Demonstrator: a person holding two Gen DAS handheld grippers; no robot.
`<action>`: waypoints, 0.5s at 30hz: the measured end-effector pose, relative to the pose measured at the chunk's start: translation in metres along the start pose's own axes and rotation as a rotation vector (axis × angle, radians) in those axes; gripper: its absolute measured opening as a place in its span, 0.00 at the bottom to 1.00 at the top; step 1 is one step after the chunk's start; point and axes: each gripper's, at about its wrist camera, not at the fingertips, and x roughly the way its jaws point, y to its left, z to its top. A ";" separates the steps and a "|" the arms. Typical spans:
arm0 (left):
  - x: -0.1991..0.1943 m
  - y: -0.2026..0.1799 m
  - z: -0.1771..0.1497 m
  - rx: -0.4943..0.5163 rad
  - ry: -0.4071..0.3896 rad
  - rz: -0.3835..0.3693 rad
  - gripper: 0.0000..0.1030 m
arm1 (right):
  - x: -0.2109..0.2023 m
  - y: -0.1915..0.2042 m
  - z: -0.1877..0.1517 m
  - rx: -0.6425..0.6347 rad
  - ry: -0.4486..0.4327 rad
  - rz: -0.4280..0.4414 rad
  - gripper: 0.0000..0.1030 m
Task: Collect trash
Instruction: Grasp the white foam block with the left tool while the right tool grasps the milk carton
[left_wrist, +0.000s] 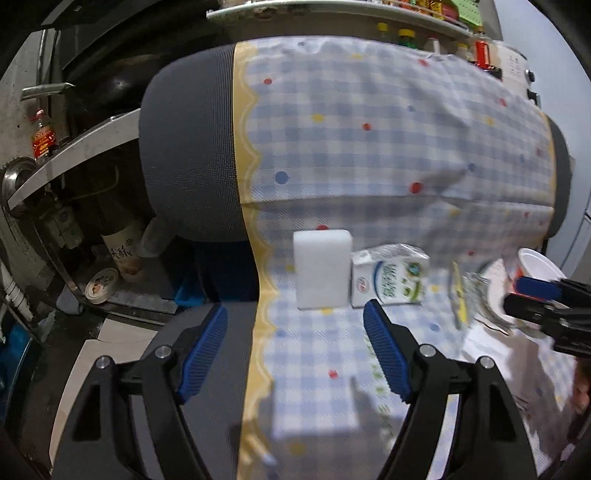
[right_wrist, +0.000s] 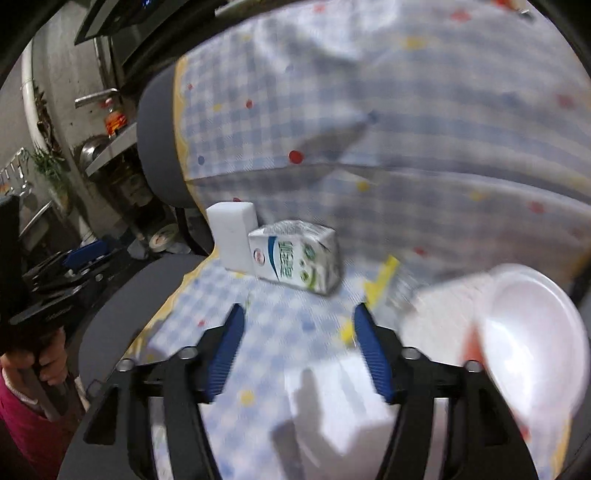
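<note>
Two grippers are in play, and both stand with their jaws apart and nothing between the pads. Your left gripper (left_wrist: 295, 347) points straight at the white foam block (left_wrist: 322, 268), which stands upright on the seat of a chair draped in a checked cloth (left_wrist: 369, 129). Your right gripper (right_wrist: 297, 345) faces the milk carton (right_wrist: 295, 260), which lies on its side just beside the block, touching or nearly touching it; the motion blur does not let you settle which.

By count: one foam block, one milk carton, one white plastic cup (right_wrist: 532, 339), and one crinkled clear wrapper with a yellow strip (left_wrist: 469, 295) between carton and cup. The cup lies tipped with its mouth toward your right camera, close to the right jaw. A white flat piece sits under the right gripper, too blurred to name.

Each gripper seems lined up on its own piece, so you likely mean to take block and carton at once. Everything rests where the seat meets the backrest, so the backrest will probably brace each item as you close in. No bin or bag shows in either view.
</note>
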 end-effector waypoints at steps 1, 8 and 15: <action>0.009 0.001 0.003 0.002 0.004 -0.004 0.72 | 0.013 -0.002 0.006 -0.002 0.016 -0.001 0.63; 0.098 -0.012 0.027 -0.048 0.084 -0.099 0.72 | 0.076 -0.021 0.029 0.080 0.087 -0.011 0.63; 0.133 -0.018 0.043 -0.099 0.075 -0.141 0.76 | 0.091 -0.023 0.035 0.023 0.090 -0.020 0.63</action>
